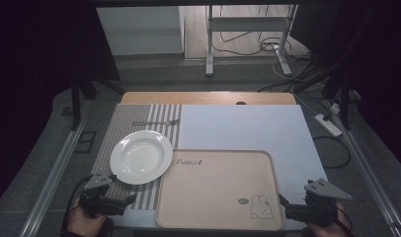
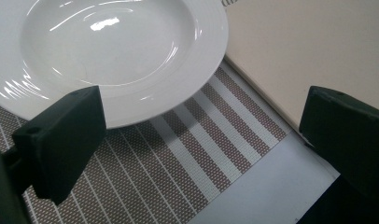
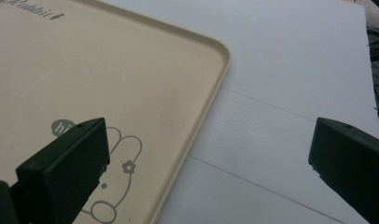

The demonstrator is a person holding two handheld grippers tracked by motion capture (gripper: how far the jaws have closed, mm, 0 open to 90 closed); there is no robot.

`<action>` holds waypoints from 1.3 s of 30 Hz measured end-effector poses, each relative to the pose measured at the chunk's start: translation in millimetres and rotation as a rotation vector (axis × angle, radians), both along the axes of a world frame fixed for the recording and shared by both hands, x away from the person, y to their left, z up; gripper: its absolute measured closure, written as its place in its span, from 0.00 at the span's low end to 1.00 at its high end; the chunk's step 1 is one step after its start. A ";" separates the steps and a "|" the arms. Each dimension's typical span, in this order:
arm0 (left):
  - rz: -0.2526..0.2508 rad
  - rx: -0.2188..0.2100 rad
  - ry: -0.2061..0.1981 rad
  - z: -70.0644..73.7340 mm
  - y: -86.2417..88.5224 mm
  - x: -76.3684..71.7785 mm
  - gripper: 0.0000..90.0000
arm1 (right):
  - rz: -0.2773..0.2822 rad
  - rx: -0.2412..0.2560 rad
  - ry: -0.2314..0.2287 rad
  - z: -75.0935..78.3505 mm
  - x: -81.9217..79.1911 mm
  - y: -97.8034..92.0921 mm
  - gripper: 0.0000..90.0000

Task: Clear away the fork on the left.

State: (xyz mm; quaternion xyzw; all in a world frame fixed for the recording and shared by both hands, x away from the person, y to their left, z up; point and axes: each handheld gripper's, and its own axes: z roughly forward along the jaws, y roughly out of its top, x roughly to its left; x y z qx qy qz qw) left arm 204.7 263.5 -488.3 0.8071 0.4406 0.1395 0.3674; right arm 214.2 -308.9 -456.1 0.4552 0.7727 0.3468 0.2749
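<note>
- Plate (image 1: 141, 156), white and deep-welled, lies on the striped placemat (image 1: 120, 123) at the left of the table, its right rim just beside the left edge of the tray (image 1: 218, 190); whether the rim overlaps the tray edge cannot be told.
- In the left gripper view the plate (image 2: 113, 51) lies ahead of the jaws, its near rim just past the left jaw, with the placemat (image 2: 178, 158) showing brown and white stripes between the jaws.
- Left gripper (image 1: 120, 200) sits at the near left corner of the table, just short of the plate, held in the person's left hand (image 1: 85, 219); its jaws stand wide apart and hold nothing.
- Right gripper (image 1: 287, 207) sits at the near right corner, held in the right hand (image 1: 327, 228), beside the tray's near right corner; its jaws are also spread wide and empty.
- In the right gripper view the tray (image 3: 131, 79) is beige with a raised rim and a rabbit drawing (image 3: 117, 177) partly behind the left jaw; the right jaw hangs over the white table sheet (image 3: 295, 84).
- A fork (image 1: 156, 122) lies on the placemat beyond the plate, well apart from both grippers.
- The tray is bare and bears the word "Rabbit" near its far left corner.
</note>
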 end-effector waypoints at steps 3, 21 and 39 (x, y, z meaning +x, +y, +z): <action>0.000 -0.015 0.004 0.0 1.7 0.2 0.01 | 0.006 0.001 -0.002 -0.1 -0.2 0.0 0.00; 0.005 -0.044 0.025 -0.7 4.7 2.6 0.01 | 0.019 -0.007 0.005 -0.4 -0.3 0.7 0.00; -0.026 -0.027 -0.004 2.0 -4.2 10.3 0.00 | 0.031 -0.015 -0.014 -0.3 -1.9 2.2 0.00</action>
